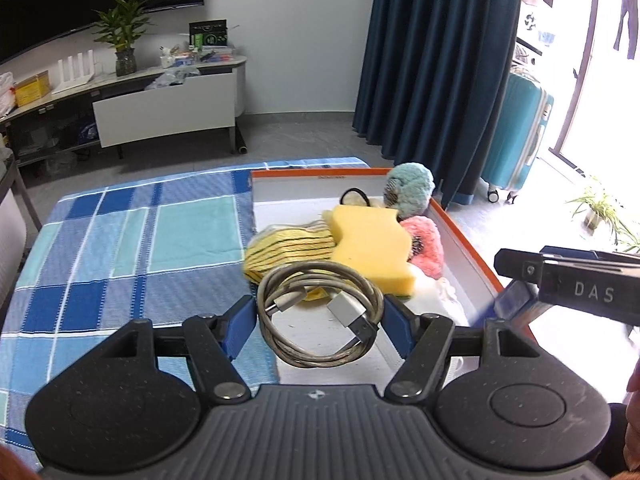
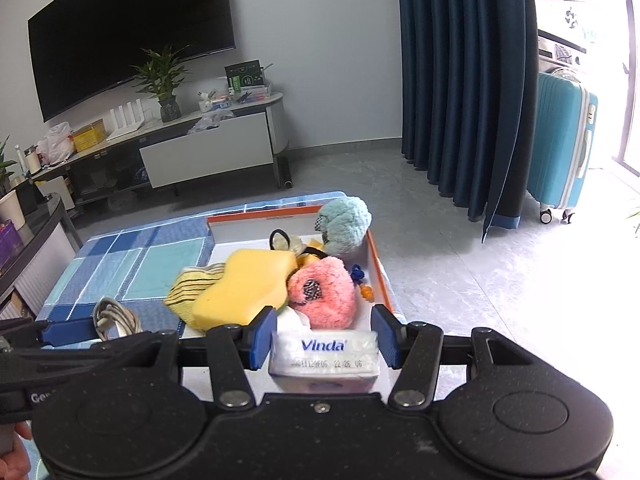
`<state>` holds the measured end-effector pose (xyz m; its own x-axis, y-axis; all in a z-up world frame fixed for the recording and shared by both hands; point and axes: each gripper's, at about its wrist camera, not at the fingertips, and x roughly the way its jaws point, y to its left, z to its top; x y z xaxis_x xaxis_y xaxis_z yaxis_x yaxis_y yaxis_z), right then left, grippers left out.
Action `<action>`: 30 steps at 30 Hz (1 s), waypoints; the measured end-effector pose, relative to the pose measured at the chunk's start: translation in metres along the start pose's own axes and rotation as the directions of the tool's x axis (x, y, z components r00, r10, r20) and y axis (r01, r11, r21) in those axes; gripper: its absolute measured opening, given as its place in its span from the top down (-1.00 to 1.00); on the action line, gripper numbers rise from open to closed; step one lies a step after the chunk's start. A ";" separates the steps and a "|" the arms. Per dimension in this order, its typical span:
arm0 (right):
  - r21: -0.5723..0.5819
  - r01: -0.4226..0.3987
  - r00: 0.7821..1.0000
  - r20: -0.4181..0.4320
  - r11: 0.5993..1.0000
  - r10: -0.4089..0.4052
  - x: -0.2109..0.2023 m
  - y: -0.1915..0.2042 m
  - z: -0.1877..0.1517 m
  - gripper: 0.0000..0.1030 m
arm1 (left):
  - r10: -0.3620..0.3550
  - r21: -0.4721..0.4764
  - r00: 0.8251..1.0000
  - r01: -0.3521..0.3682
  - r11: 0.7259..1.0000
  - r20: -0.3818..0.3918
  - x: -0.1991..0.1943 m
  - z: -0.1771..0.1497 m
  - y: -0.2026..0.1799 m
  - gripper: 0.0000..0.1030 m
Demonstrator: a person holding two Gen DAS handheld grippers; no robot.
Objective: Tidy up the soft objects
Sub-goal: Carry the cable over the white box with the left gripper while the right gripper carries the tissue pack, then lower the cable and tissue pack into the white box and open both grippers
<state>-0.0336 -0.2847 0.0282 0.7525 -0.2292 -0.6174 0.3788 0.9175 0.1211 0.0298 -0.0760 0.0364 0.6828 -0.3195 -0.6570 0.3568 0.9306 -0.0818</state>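
Observation:
My left gripper (image 1: 318, 316) is shut on a coiled grey USB cable (image 1: 316, 316) and holds it over the near end of the orange-rimmed white box (image 1: 460, 232). The cable also shows in the right wrist view (image 2: 114, 318). The box holds a yellow sponge (image 1: 372, 244), a yellow striped cloth (image 1: 288, 250), a pink plush (image 1: 426, 246) and a teal plush (image 1: 412, 188). My right gripper (image 2: 324, 344) is open; its jaws stand either side of a Vinda tissue pack (image 2: 324, 360) lying at the box's near end, with gaps on both sides.
The box sits on a blue checked cloth (image 1: 120, 240) over the table. A black hair tie (image 2: 280, 238) and small blue and orange beads (image 2: 362, 282) lie in the box. A TV stand, blue curtain and teal suitcase (image 2: 560, 144) stand beyond.

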 end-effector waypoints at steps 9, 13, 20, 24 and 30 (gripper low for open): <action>0.016 0.002 1.000 -0.015 1.000 -0.002 0.014 -0.018 0.002 -0.09 | -0.037 0.009 0.998 0.038 0.999 -0.056 0.020 -0.010 -0.010 -0.34; 0.027 -0.001 1.000 -0.004 1.000 0.001 0.012 -0.022 0.001 -0.09 | -0.048 0.002 0.996 0.048 0.999 -0.081 0.028 -0.014 -0.010 -0.34; 0.029 -0.012 1.000 0.020 1.000 0.011 0.003 -0.021 0.001 -0.10 | -0.097 -0.013 0.991 0.096 0.995 -0.097 0.033 -0.016 -0.016 -0.55; 0.019 -0.016 1.000 0.027 1.000 0.016 -0.005 -0.019 -0.002 -0.11 | -0.099 -0.019 0.990 0.097 0.995 -0.097 0.032 -0.018 -0.017 -0.59; 0.002 -0.024 1.000 0.016 1.000 0.024 -0.020 -0.016 -0.010 -0.20 | -0.051 -0.037 0.994 0.048 0.998 -0.095 0.017 -0.018 -0.017 -0.74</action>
<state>-0.0600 -0.2915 0.0310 0.7696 -0.2122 -0.6022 0.3617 0.9221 0.1373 0.0235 -0.0943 0.0128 0.6003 -0.3482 -0.7200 0.3648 0.9204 -0.1410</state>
